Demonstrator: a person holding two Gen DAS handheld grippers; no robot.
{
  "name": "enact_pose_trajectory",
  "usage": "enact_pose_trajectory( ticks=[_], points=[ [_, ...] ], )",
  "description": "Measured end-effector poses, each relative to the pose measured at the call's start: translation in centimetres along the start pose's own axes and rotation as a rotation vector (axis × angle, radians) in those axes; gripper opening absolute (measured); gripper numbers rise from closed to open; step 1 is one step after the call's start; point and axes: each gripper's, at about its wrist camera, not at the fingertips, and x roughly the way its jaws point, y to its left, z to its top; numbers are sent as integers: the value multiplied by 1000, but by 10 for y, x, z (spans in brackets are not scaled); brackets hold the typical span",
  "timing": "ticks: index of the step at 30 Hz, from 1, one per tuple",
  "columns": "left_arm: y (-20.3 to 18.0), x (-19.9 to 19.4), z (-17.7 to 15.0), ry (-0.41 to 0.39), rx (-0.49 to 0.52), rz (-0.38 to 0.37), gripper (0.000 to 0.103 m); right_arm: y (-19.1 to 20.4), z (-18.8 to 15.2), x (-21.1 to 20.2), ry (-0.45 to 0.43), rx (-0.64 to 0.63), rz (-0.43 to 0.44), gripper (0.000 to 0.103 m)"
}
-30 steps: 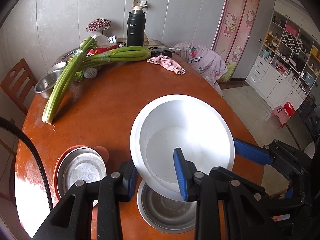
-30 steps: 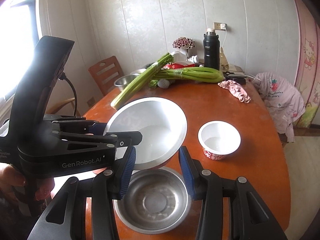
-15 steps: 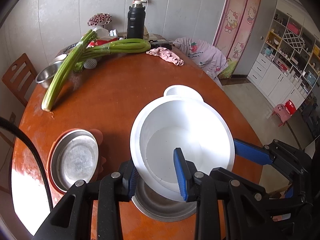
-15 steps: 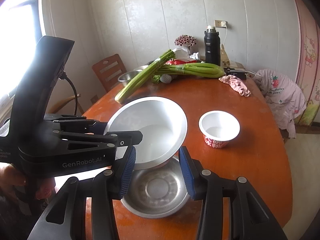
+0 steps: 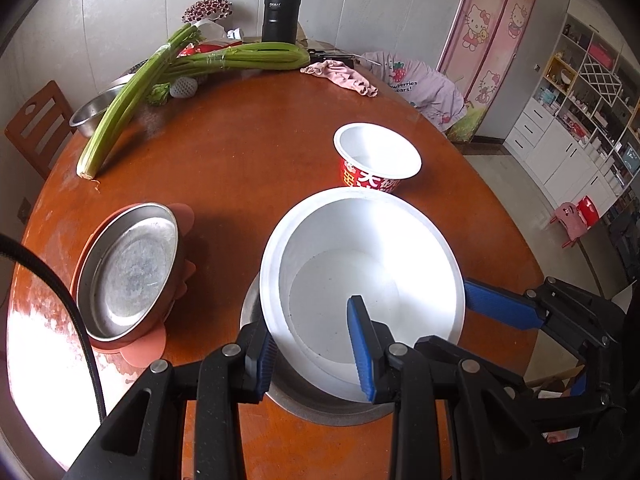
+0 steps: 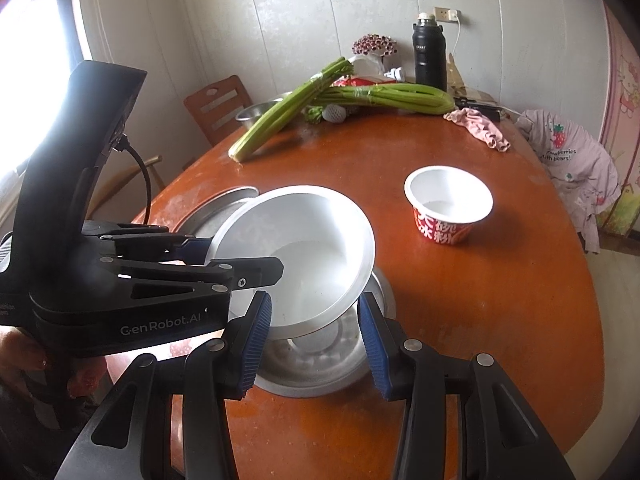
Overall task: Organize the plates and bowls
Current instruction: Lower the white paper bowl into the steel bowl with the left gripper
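Note:
My left gripper (image 5: 314, 354) is shut on the near rim of a large white bowl (image 5: 372, 272) and holds it tilted just above a steel plate (image 5: 320, 404) on the table. In the right wrist view the white bowl (image 6: 304, 256) hangs over the steel plate (image 6: 320, 364), and my right gripper (image 6: 314, 346) is open and empty with its fingers either side of the plate's near rim. A red and white paper bowl (image 5: 378, 160) stands beyond, also in the right wrist view (image 6: 448, 204). A steel dish on an orange plate (image 5: 128, 272) sits to the left.
Celery stalks (image 5: 168, 68), a steel bowl (image 5: 94, 110), a black flask (image 5: 280, 10) and a pink cloth (image 5: 340, 76) lie at the table's far side. A wooden chair (image 5: 34, 128) stands at the left. The table edge (image 5: 516, 216) drops off to the right.
Both grippers have pulled back toward me, so more table shows. The white bowl stays gripped above the steel plate, and the paper bowl has come into the left wrist view.

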Motion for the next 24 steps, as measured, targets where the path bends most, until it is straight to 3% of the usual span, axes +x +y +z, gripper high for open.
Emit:
enact_pose_trajectory(
  ticks=[24],
  points=[
    [13,24,-14,29,-26,35,33,4,-15,37,81,-5,13,48]
  ],
)
